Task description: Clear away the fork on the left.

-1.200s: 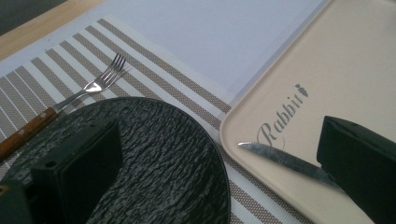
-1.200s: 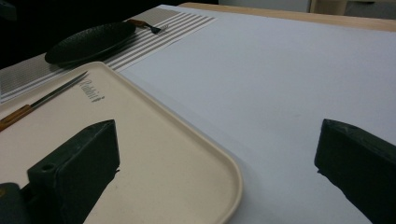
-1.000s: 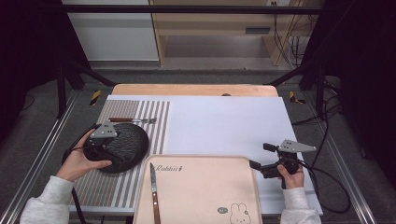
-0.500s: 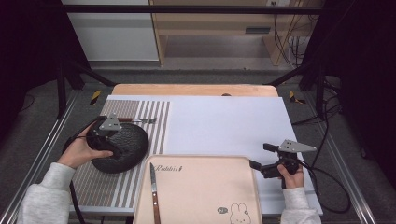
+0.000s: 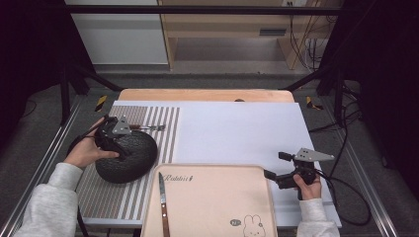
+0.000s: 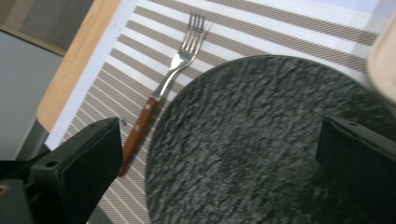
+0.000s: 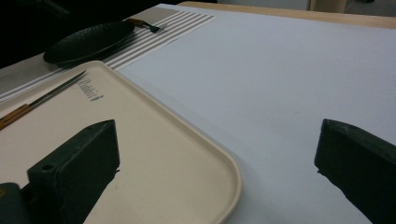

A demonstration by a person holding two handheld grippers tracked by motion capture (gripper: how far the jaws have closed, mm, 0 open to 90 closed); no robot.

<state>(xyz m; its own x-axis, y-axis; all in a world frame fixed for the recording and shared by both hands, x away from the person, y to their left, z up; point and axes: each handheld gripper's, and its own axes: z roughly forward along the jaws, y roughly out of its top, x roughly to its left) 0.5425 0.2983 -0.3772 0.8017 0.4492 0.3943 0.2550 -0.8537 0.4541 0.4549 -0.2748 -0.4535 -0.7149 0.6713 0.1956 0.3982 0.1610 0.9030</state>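
Observation:
A round, rough black plate lies on a striped placemat. My left gripper hovers over the plate's far-left part, open, with its jaws wide apart and nothing between them. A fork with a wooden handle lies on the placemat just beyond the plate. My right gripper is held open and empty low over the right corner of a beige tray. A knife lies on the tray's left side.
A white mat covers the table's middle and right, with the wooden table edge behind it. Metal frame rails run along both sides. A cable trails from the right gripper.
My left gripper has moved from the plate's left rim up and to the right, over the plate. The plate, tray and right gripper have stayed put.

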